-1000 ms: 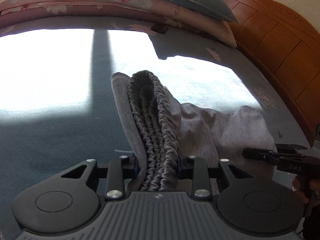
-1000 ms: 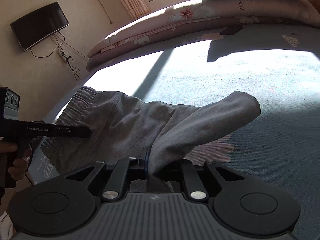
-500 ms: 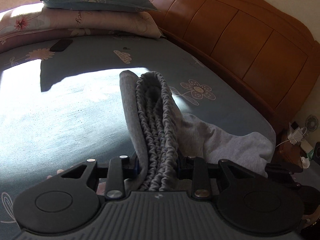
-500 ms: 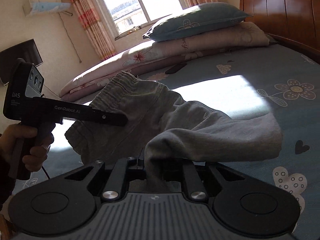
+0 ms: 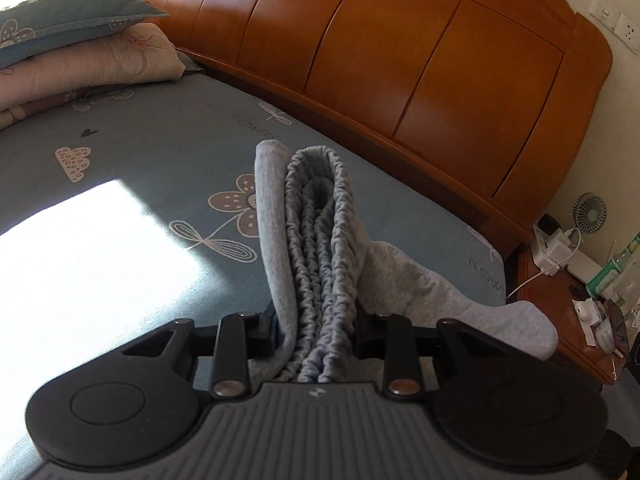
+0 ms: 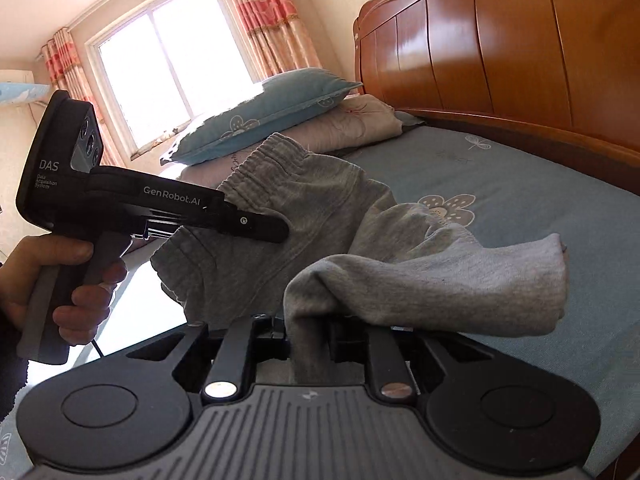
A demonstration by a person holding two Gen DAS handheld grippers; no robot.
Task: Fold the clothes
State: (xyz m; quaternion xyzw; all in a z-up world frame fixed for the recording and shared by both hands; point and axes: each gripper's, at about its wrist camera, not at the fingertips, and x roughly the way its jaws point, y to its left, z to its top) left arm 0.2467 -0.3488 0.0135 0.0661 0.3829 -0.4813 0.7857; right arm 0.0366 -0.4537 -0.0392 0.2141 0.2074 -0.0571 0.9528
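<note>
A pair of grey sweatpants (image 5: 320, 240) hangs above the blue bed sheet (image 5: 120, 152), held at both ends. My left gripper (image 5: 316, 332) is shut on the bunched elastic waistband, which stands up between its fingers. From the right wrist view the left gripper (image 6: 256, 224) shows side-on, a hand (image 6: 60, 280) on its grip, pinching the waistband (image 6: 272, 160). My right gripper (image 6: 308, 334) holds a leg end (image 6: 460, 280). Its jaws are opening, but the cloth still fills the gap between the pads and drapes off to the right.
A wooden headboard (image 5: 400, 60) runs along the far side of the bed. Stacked pillows (image 5: 60, 32) and a folded quilt lie at the left. A cluttered nightstand (image 5: 580, 300) with a small fan and cables stands at the right. Behind the pillows is a window (image 6: 168, 52).
Both grippers have swung with the sweatpants across the bed towards the headboard. The right jaws stand slightly wider apart than before, cloth still between them.
</note>
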